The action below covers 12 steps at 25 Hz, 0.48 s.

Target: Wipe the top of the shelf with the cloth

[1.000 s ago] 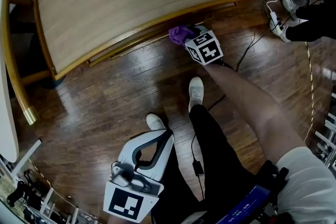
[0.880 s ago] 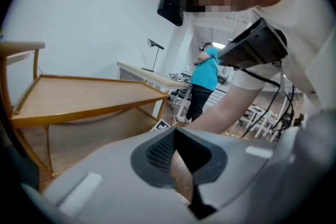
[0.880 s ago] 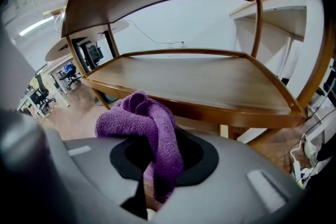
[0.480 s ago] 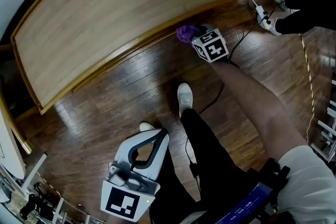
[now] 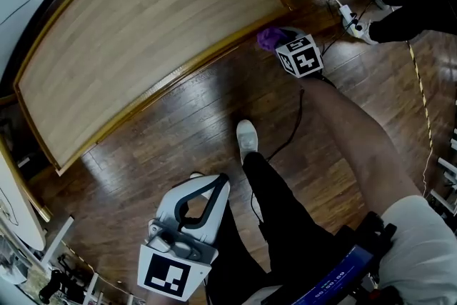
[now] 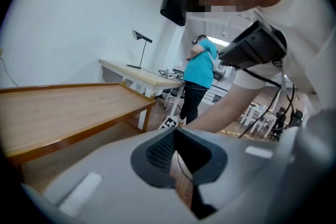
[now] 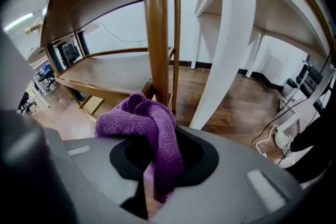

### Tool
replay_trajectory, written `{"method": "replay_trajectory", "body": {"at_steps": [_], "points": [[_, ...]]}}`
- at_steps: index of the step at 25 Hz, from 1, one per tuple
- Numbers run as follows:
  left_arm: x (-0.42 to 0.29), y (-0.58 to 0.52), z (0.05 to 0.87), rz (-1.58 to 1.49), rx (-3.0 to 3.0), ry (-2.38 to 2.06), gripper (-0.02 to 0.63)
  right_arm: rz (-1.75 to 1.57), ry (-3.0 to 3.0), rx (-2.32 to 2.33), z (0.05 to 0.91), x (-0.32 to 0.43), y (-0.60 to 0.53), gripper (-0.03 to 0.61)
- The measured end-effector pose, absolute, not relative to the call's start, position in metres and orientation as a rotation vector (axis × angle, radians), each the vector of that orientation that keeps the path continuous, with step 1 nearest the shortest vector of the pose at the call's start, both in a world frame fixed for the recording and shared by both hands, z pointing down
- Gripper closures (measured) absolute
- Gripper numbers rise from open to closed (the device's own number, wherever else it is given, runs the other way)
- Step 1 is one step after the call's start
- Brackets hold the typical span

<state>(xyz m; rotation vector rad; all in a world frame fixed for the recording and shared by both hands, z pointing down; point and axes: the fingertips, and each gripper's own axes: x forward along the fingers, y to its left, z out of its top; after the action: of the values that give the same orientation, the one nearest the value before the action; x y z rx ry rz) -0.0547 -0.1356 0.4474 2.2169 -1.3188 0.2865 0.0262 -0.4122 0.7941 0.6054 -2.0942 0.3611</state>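
**Insp. 1:** Flooring & fixtures?
**Insp. 2:** Dark glossy wood floor (image 5: 178,125). Shelf (image 5: 143,32) fills the upper left of head view: pale wood top, brown rim.

**Insp. 1:** Cloth?
**Insp. 2:** Purple cloth (image 7: 152,128) is off the top, over the floor just beside the shelf's rt corner. Right gripper view looks up at the top's underside, w/ a brown post (image 7: 156,23) close behind the cloth.

**Insp. 1:** Rt unit?
**Insp. 2:** Right gripper (image 7: 160,162) is clenched on the cloth. Fabric is bunched above the jaws & one end hangs down between them. Marker cube (image 5: 300,56) faces up.

**Insp. 1:** Lt unit?
**Insp. 2:** Left gripper (image 6: 177,160) is held low by the person's leg, well apart from the shelf. Jaws are drawn together w/ only a thin slit, nothing in them.

**Insp. 1:** Misc.?
**Insp. 2:** Black cable (image 5: 289,136) lies on the floor near a white shoe (image 5: 246,136). Second person in a teal shirt (image 6: 199,60) stands by a white table (image 6: 139,75).
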Motion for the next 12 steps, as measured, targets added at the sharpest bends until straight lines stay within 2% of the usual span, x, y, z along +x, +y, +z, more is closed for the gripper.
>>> {"method": "replay_trajectory", "body": {"at_steps": [12], "points": [[-0.028,-0.166,0.421,0.340,2.259,-1.306,0.595,0.432,-2.077,0.584,0.777,0.062,-0.408,0.500]]}}
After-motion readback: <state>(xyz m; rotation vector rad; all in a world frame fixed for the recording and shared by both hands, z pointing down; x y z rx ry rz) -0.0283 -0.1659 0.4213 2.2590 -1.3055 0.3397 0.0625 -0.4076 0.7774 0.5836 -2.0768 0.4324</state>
